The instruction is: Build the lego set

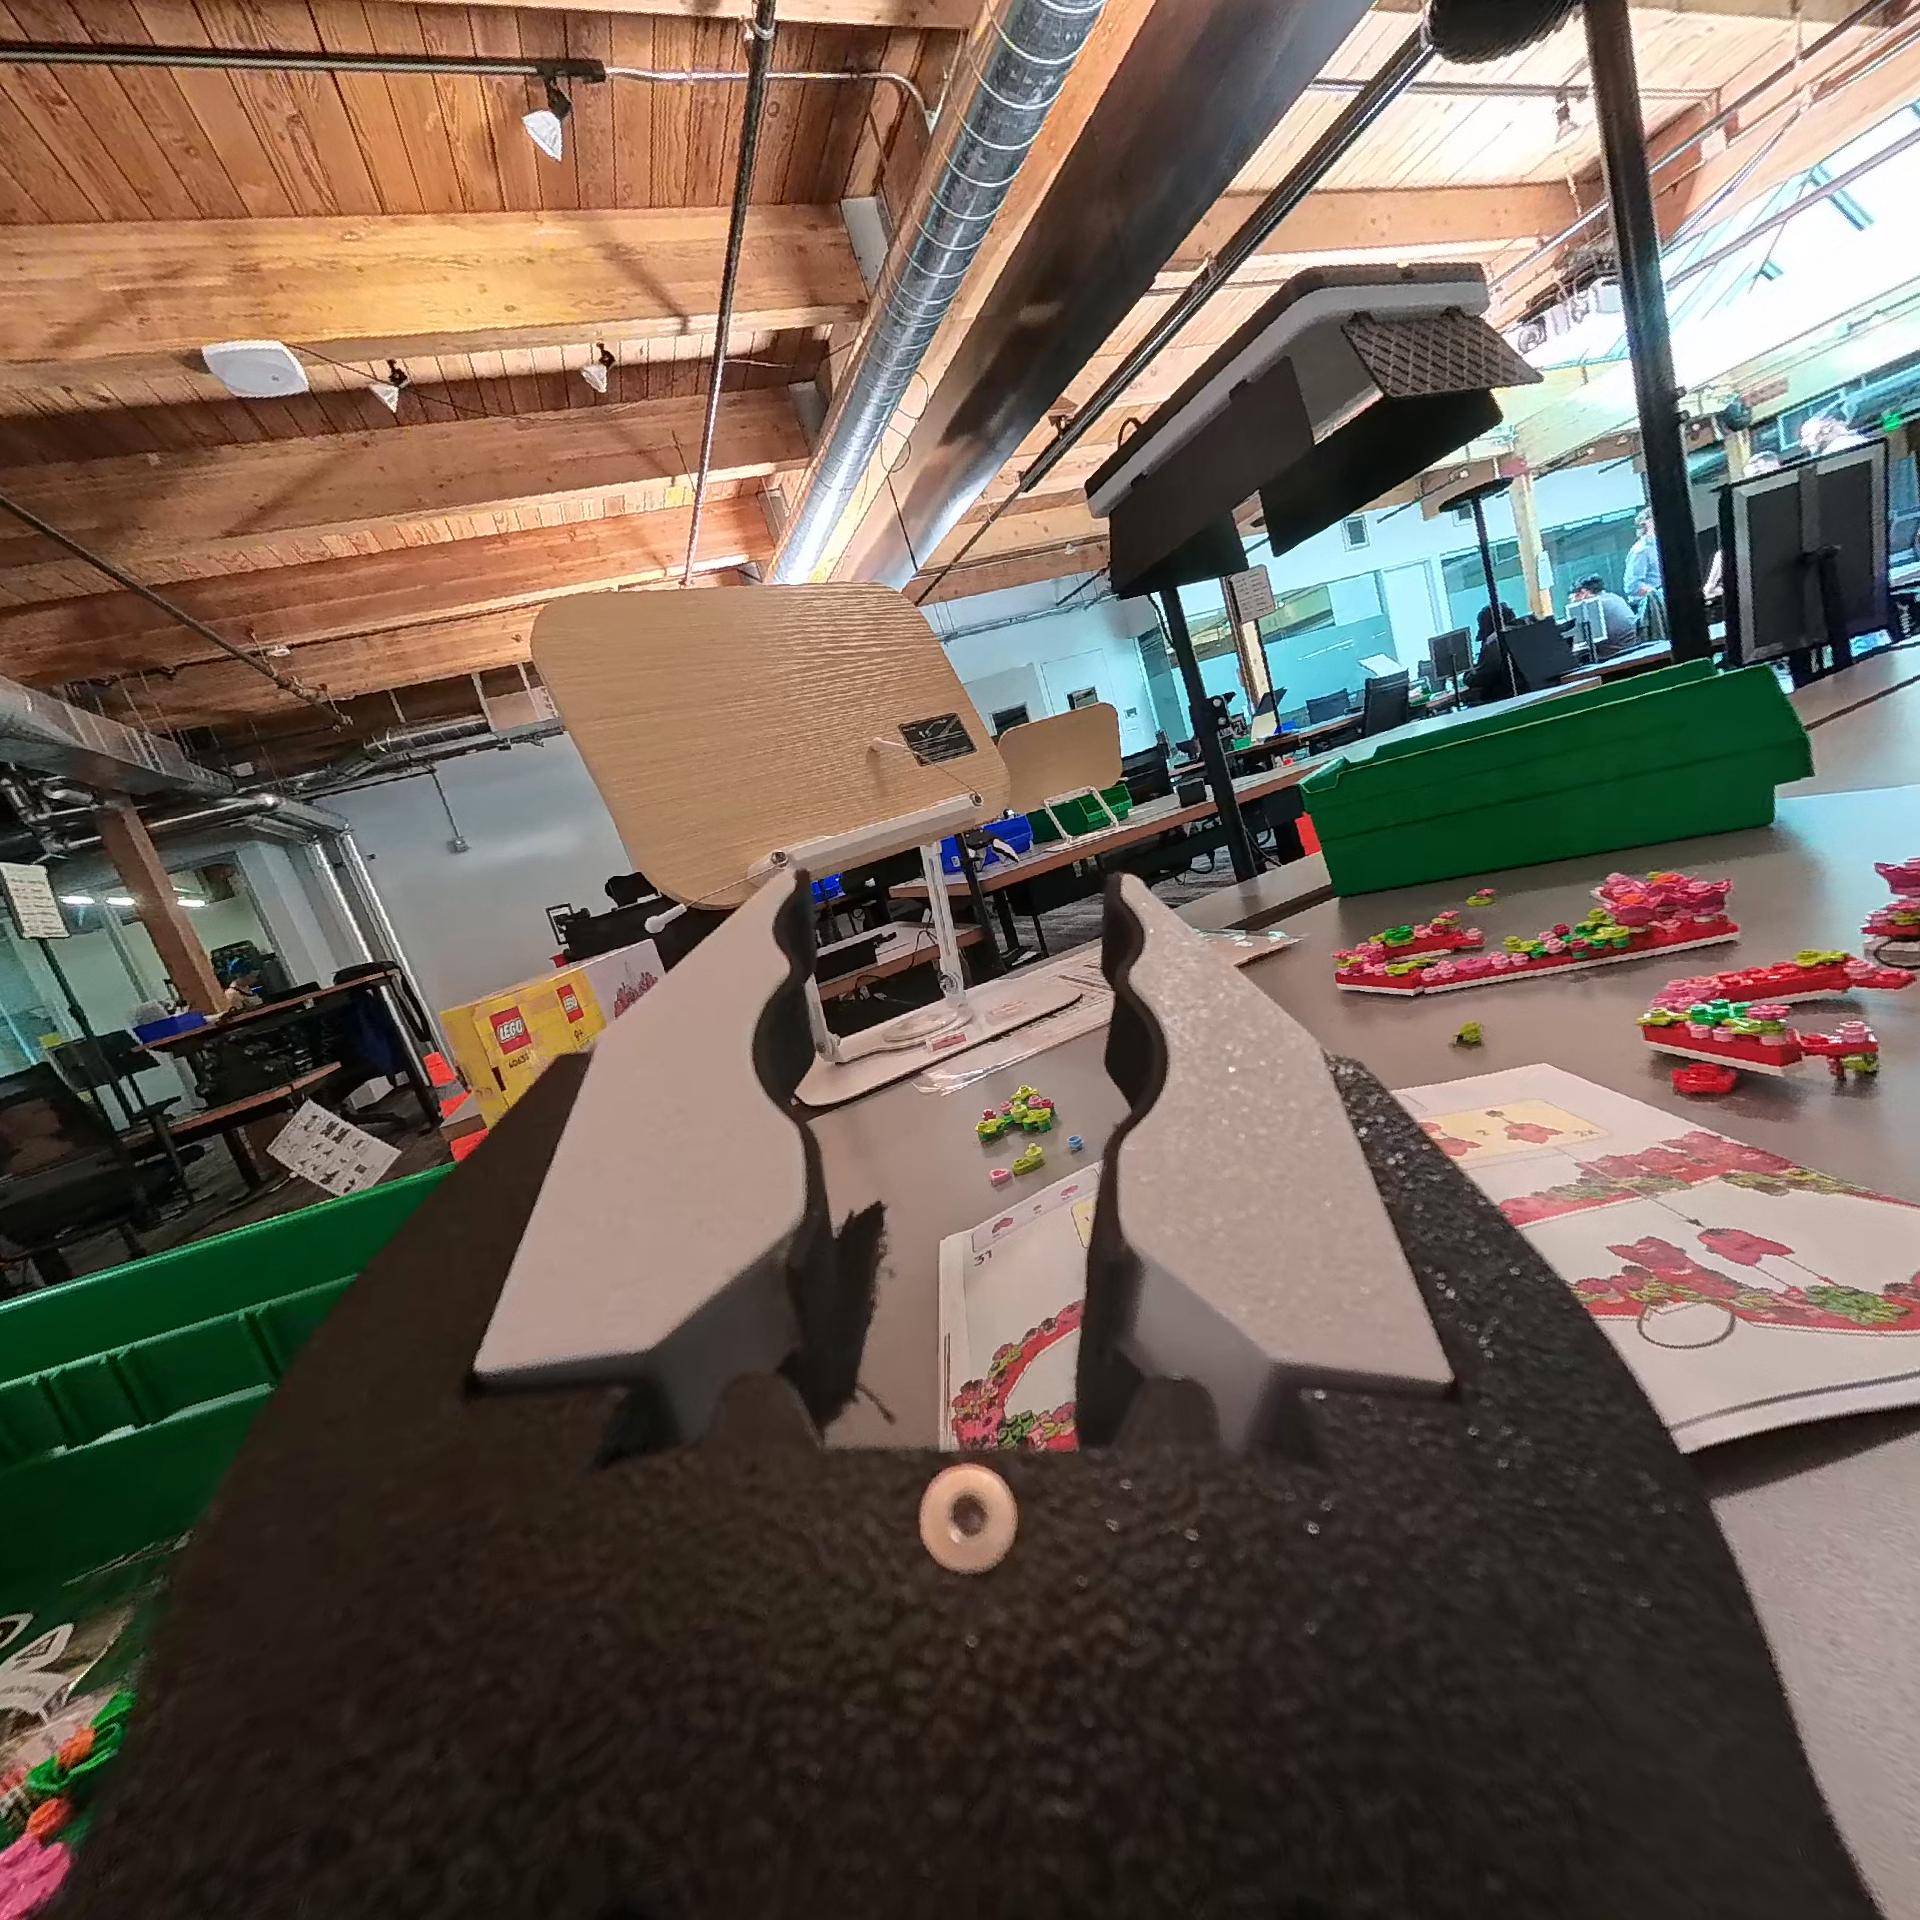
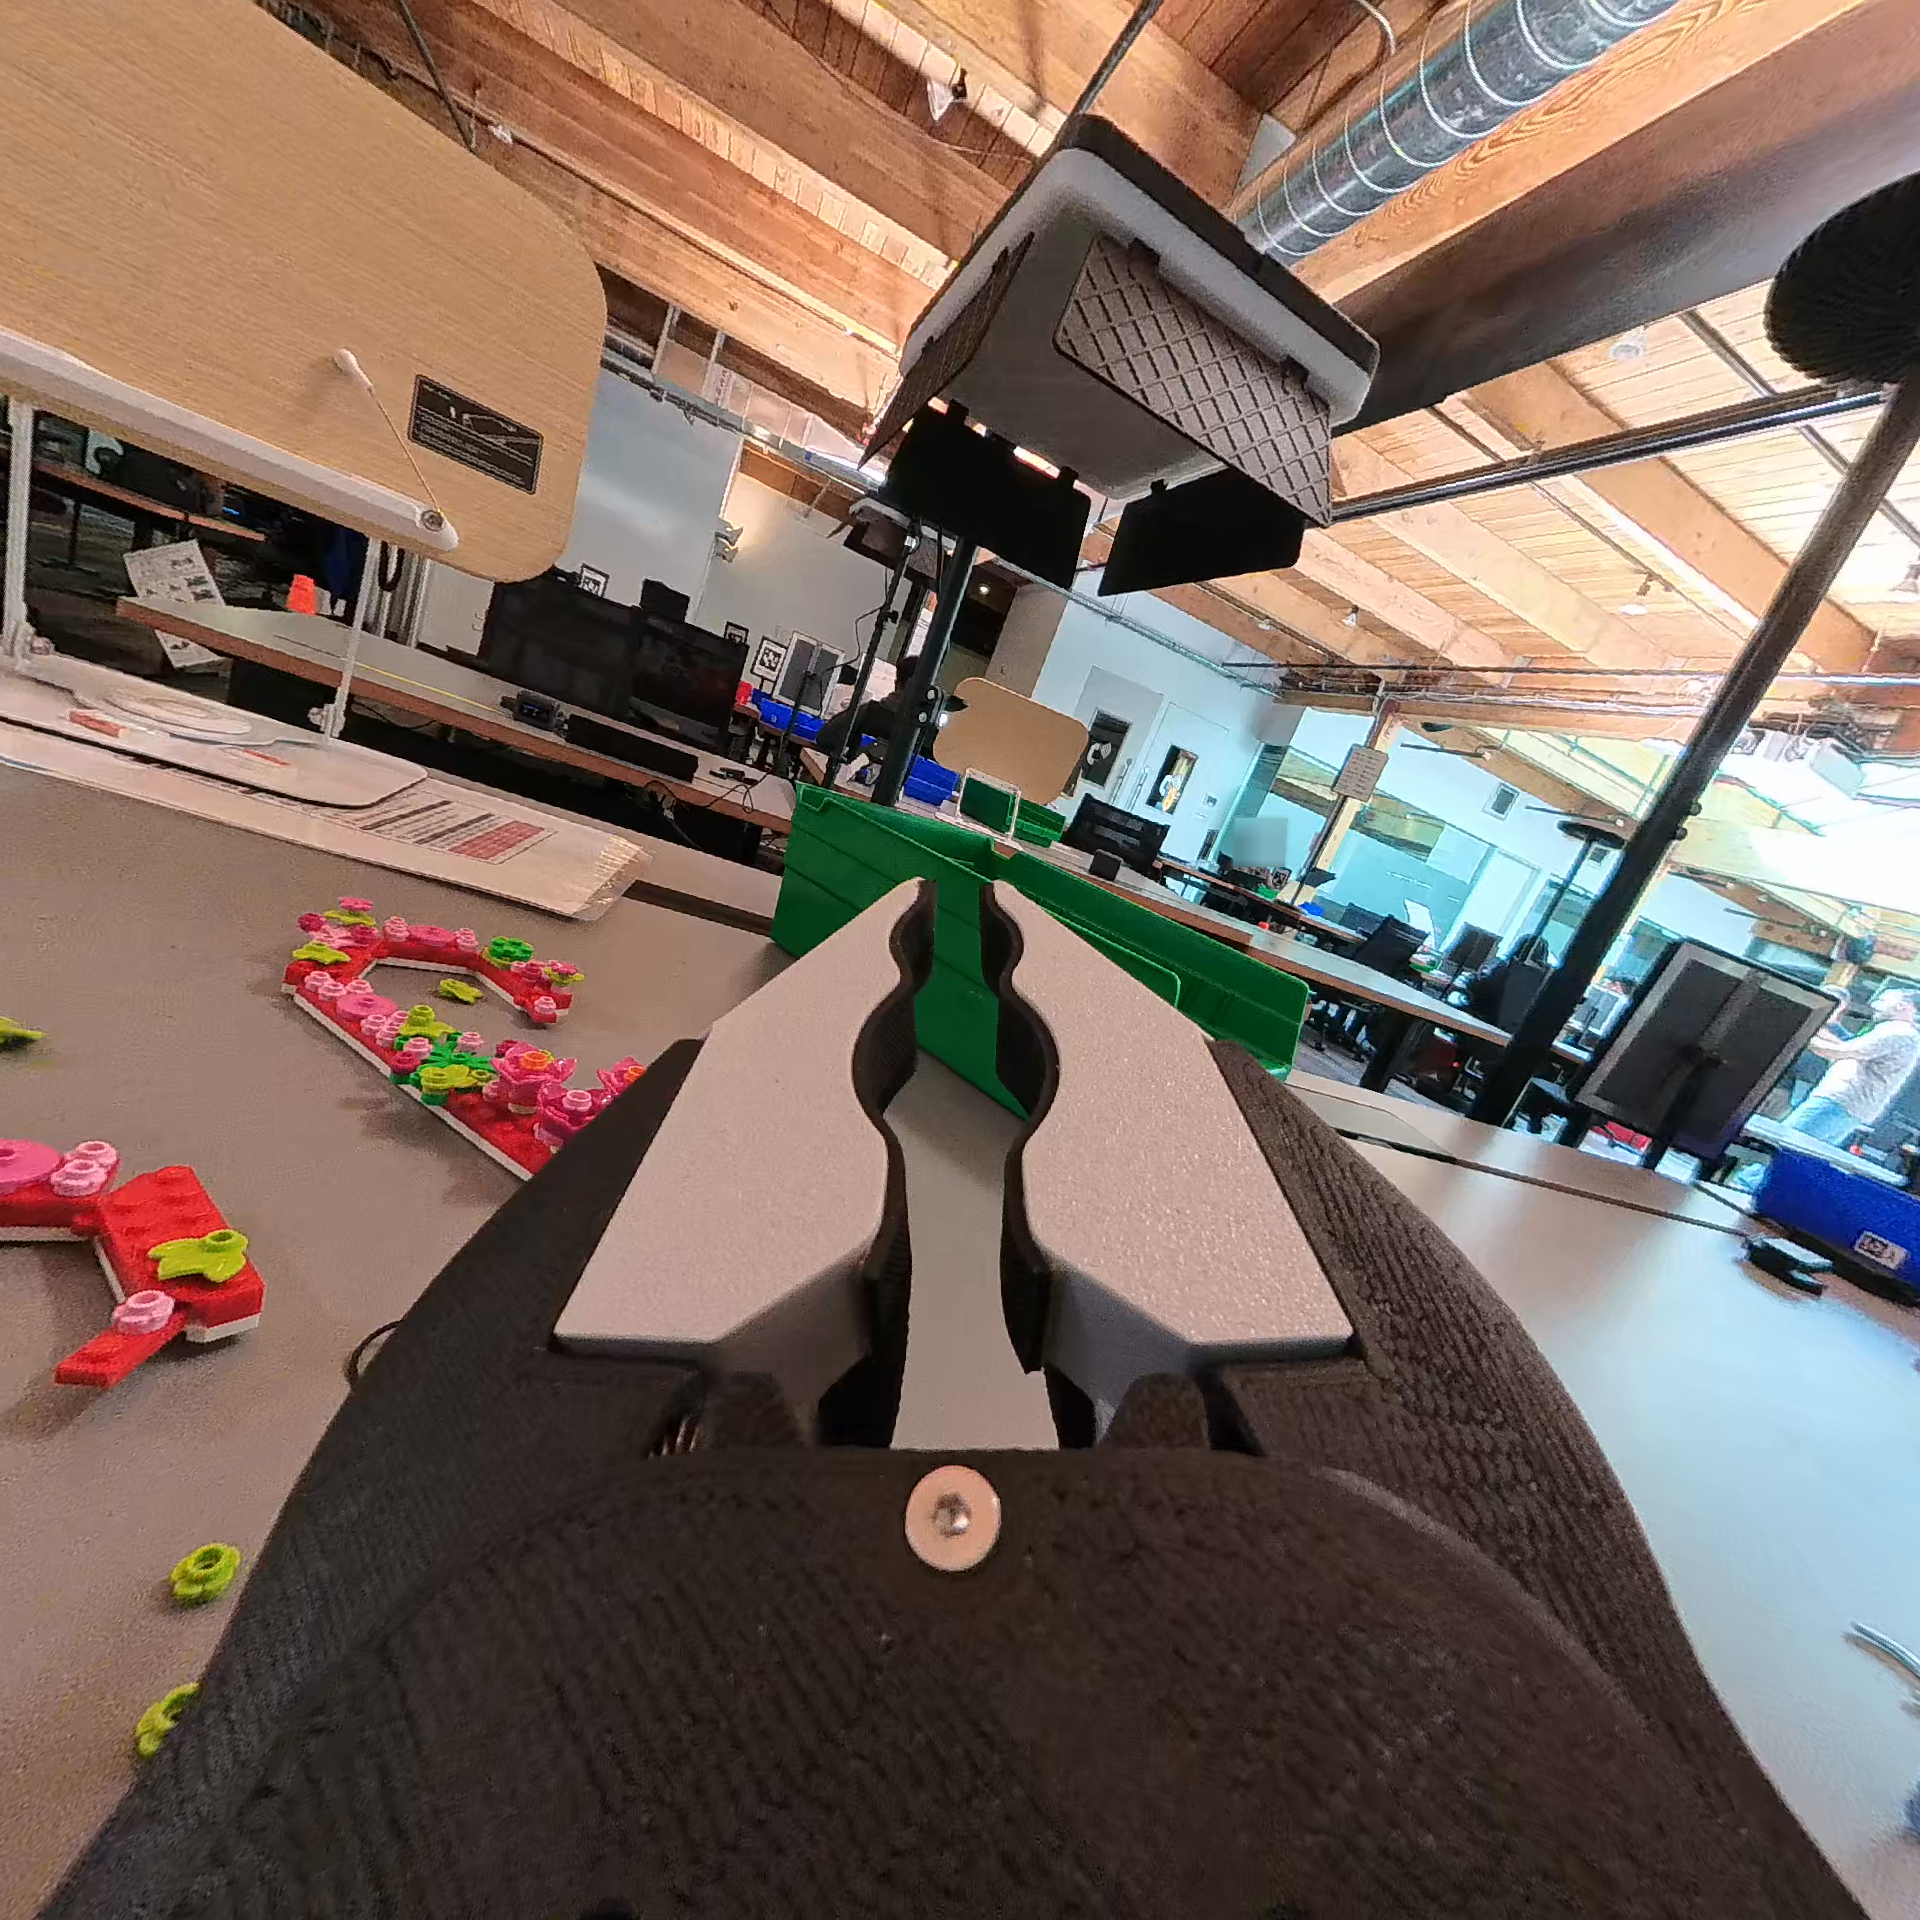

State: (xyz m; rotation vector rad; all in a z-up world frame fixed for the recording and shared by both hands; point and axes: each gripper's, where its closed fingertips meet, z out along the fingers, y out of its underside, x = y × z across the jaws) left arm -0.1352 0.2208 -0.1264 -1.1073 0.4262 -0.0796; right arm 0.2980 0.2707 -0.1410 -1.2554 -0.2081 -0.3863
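Observation:
My left gripper (image 1: 961,904) is open wide and empty, held low over the grey table (image 1: 1195,1039). Under and right of it lies an open instruction booklet (image 1: 1683,1236). A few small lime and pink loose pieces (image 1: 1018,1117) lie just ahead of it. Red plate assemblies with pink and green flowers (image 1: 1538,951) lie at the right. My right gripper (image 2: 956,899) is empty, with its jaws a narrow gap apart. It points at a green bin (image 2: 852,883). Two red flowered assemblies (image 2: 436,1029) (image 2: 156,1247) lie to its left, with loose lime pieces (image 2: 205,1571) nearer.
A wooden book stand (image 1: 769,727) stands at the back of the table, also in the right wrist view (image 2: 260,260). Stacked green bins (image 1: 1558,769) sit at the far right, another green bin (image 1: 156,1351) at the left. A lamp box (image 2: 1143,343) hangs overhead. A black pole (image 2: 1683,790) rises at the right. Left tips to right tips: about 45 centimeters.

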